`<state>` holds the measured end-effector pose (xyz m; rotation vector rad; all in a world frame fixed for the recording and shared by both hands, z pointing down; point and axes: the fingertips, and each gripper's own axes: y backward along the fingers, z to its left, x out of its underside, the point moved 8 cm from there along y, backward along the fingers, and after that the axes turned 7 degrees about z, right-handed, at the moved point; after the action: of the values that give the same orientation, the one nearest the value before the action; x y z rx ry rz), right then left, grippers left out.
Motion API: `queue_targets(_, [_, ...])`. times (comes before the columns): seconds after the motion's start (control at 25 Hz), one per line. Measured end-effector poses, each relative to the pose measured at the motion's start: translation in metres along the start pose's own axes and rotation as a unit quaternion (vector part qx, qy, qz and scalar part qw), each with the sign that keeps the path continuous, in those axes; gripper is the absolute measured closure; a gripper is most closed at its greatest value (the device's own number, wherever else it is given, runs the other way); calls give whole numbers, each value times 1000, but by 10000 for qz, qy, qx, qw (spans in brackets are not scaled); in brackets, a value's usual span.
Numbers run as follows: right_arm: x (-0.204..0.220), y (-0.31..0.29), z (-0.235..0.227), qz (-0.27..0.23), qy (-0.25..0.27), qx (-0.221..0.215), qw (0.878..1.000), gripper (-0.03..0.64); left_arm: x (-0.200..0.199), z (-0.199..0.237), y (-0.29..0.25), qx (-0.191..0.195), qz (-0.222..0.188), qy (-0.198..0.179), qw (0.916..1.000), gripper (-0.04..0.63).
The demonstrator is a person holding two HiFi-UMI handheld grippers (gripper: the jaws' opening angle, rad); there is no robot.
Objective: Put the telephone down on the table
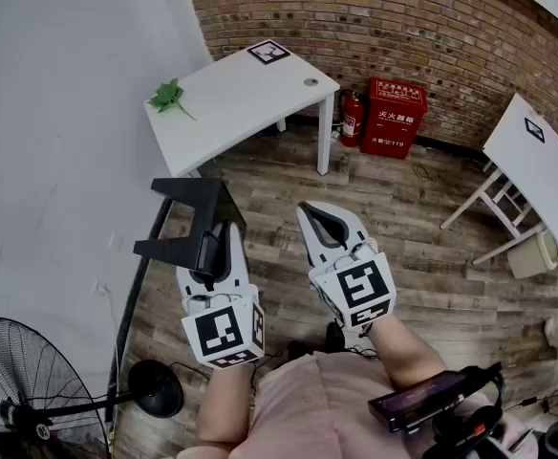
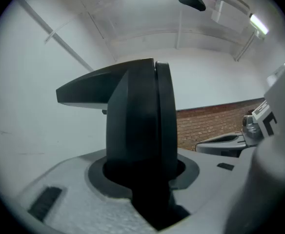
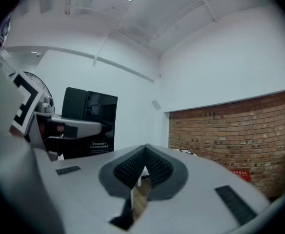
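The telephone (image 1: 195, 220) is an angular black body held up in the air over the wooden floor. My left gripper (image 1: 225, 245) is shut on its near end. In the left gripper view the telephone (image 2: 141, 116) stands upright between the pads and hides the jaw tips of the left gripper (image 2: 145, 174). My right gripper (image 1: 313, 214) is beside it to the right, shut and empty. The right gripper view shows the right gripper (image 3: 144, 168) with its ribbed pads together, and the telephone (image 3: 90, 122) off to the left. The white table (image 1: 250, 89) stands ahead against the brick wall.
A green plant sprig (image 1: 169, 96) and a square marker (image 1: 268, 52) lie on the table. A red fire-equipment box (image 1: 391, 118) and an extinguisher (image 1: 352, 120) stand by the brick wall. A second white table (image 1: 537, 151) is at right, a floor fan (image 1: 21, 381) at lower left.
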<state>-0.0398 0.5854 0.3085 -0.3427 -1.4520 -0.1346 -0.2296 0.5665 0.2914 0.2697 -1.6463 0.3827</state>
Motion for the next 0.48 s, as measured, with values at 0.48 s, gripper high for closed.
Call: queue_targets(0.48, [4,3,-8,53,-13,-20,10000,613,1,-11,-5,60,86,-8,9999,430])
